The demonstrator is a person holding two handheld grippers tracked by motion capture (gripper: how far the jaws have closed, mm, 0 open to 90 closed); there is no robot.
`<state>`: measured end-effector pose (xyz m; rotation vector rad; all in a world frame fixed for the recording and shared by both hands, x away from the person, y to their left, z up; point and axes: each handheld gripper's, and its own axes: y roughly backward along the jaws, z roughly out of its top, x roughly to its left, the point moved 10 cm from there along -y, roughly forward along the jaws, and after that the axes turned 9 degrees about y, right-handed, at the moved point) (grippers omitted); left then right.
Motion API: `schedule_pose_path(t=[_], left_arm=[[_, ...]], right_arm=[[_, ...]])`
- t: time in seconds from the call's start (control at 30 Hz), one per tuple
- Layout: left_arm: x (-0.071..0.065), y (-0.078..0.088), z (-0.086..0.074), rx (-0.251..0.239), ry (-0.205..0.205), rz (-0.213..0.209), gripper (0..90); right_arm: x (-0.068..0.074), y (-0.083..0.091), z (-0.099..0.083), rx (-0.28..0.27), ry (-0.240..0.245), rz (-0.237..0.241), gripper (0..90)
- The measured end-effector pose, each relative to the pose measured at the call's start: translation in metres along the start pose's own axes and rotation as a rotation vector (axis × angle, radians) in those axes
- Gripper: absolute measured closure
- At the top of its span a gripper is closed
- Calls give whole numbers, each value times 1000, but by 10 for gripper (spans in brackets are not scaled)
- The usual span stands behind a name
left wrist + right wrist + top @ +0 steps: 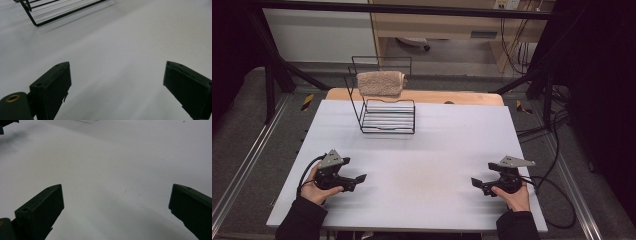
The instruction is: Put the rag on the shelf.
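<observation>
One towel [380, 83], folded and tan, hangs over the top rail of the black wire rack [384, 114] at the far side of the bench [422, 150], well apart from both my hands. My left gripper [357, 181] and my right gripper [475, 183] rest low near the front edge, each with its jaws spread wide and nothing between them. I judge I am at the starting step, with the reach not yet begun; the next move calls for carrying a gripper forward to the rack and closing it on the hanging cloth without snagging the wires.
</observation>
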<state>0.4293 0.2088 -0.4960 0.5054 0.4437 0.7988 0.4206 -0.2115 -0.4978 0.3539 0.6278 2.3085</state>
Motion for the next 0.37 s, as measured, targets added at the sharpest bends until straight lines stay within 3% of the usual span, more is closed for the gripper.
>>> schedule_pose_path(t=[0.37], left_arm=[[2,3,-4,-6,-7,2,78]], right_arm=[[0,3,-10,18,0,-9,6]])
